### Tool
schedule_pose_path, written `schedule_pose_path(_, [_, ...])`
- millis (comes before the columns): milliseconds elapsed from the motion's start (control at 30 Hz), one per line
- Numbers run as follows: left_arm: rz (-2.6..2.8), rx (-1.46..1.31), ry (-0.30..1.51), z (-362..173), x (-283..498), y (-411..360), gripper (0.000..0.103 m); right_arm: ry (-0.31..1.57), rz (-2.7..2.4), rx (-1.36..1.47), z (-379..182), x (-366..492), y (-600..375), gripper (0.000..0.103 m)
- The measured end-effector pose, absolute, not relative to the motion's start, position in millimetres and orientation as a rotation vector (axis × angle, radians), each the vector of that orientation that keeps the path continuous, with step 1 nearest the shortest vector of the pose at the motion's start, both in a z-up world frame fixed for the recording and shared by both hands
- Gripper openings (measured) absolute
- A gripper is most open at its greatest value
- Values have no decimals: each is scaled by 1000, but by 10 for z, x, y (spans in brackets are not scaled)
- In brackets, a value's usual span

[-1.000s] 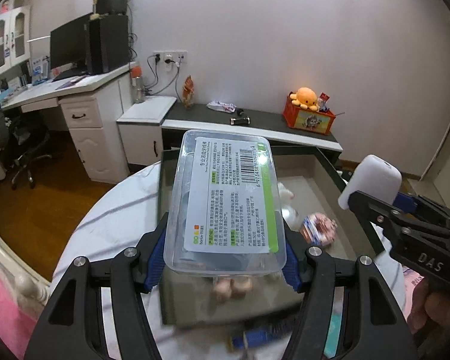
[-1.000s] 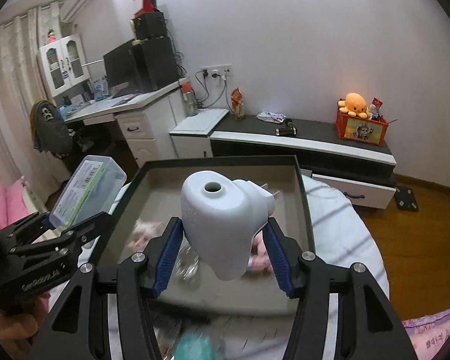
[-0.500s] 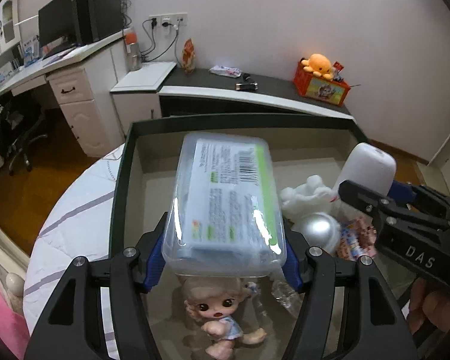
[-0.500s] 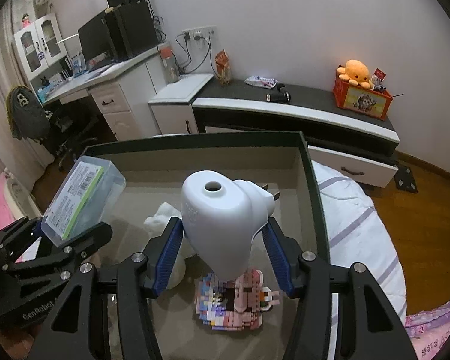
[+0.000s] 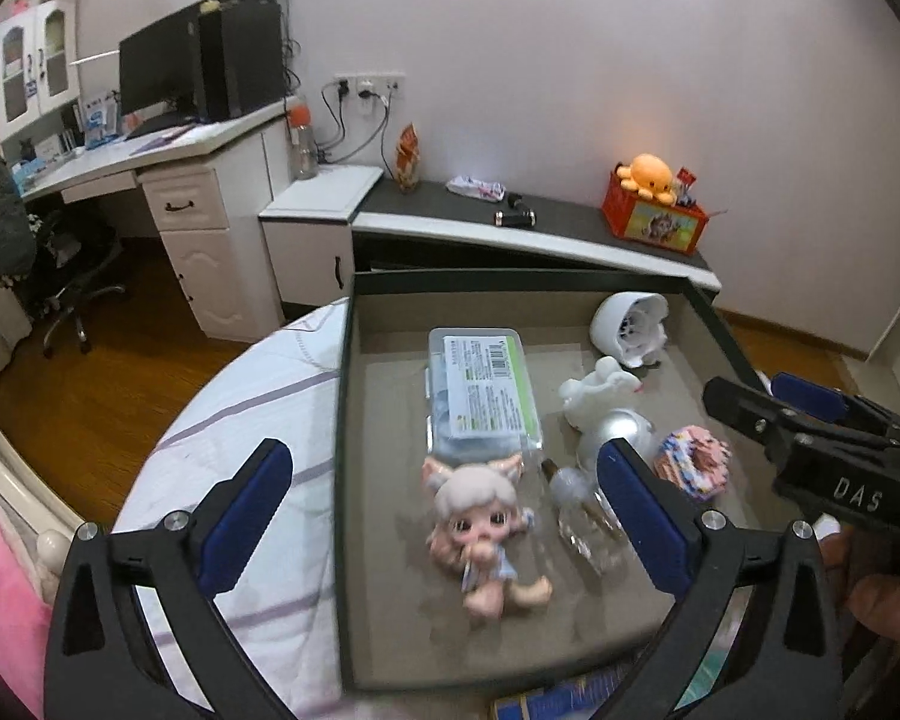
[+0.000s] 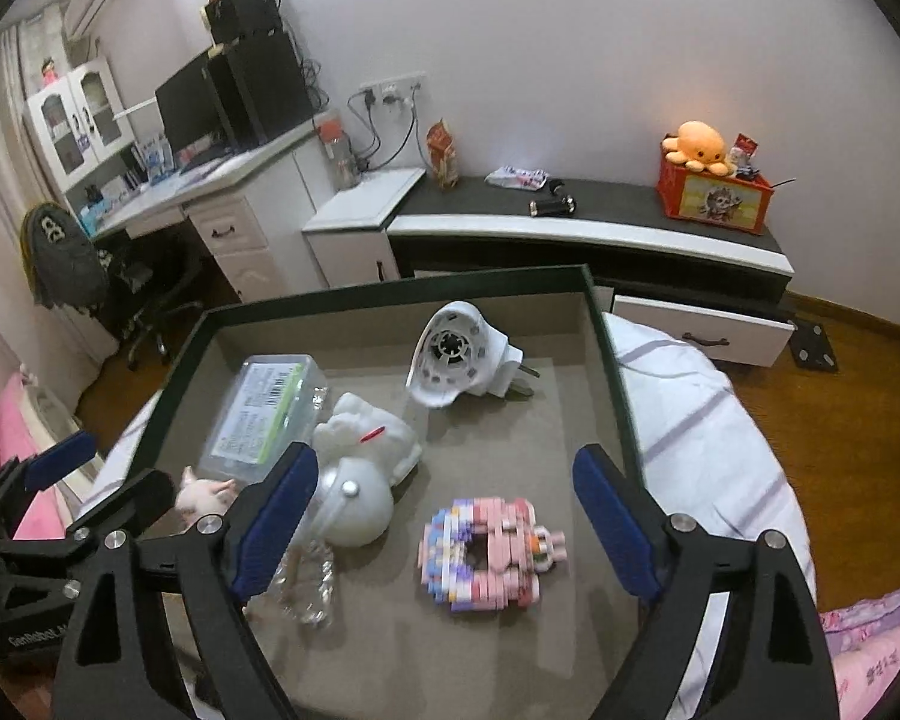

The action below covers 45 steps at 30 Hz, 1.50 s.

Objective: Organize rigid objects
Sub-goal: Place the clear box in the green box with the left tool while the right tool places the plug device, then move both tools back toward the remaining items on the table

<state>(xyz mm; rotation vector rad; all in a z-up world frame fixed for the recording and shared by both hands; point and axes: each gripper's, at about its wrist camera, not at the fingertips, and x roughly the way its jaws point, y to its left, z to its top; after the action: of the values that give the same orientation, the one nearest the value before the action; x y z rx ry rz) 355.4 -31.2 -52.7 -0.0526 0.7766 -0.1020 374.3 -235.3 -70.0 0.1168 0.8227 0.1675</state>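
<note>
A dark-rimmed tray [image 5: 345,396] [image 6: 600,324] rests on a striped bed. In it lie a clear plastic box with a green label [image 5: 480,387] [image 6: 258,414], a white plug-in device [image 5: 627,324] [image 6: 465,354], a white figurine [image 5: 597,387] [image 6: 366,432], a silver ball [image 6: 354,498], a doll [image 5: 480,516], a small clear bottle [image 5: 582,516] [image 6: 312,588] and a pink block model [image 6: 492,546] [image 5: 693,465]. My left gripper [image 5: 444,507] hangs above the doll, its jaws opening with nothing held. My right gripper [image 6: 444,519] is above the block model, its jaws opening and empty.
A low black-topped cabinet [image 6: 600,210] with an orange plush on a red box [image 6: 711,180] stands behind the tray. A white desk [image 5: 168,180] with a monitor is at the left, a chair [image 5: 66,258] beside it. Wooden floor surrounds the bed.
Both grippers let go: the clear box now lies in the tray's left part and the white plug-in device lies at its back. Both pairs of jaws have spread wide and pulled back.
</note>
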Motion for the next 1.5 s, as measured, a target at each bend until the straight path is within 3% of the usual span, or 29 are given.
schedule_pose_path(400, [-101, -66, 663, -95, 2386, -93, 103, 671, 127, 158, -209, 2439, -2458, 88])
schedule_pose_path(800, [-82, -64, 642, -96, 1469, -63, 103, 622, 87, 165, -236, 1212, -2380, 88])
schedule_pose_path(1500, [-68, -23, 607, -123, 661, -69, 103, 567, 54, 83, -199, 477, -2124, 88])
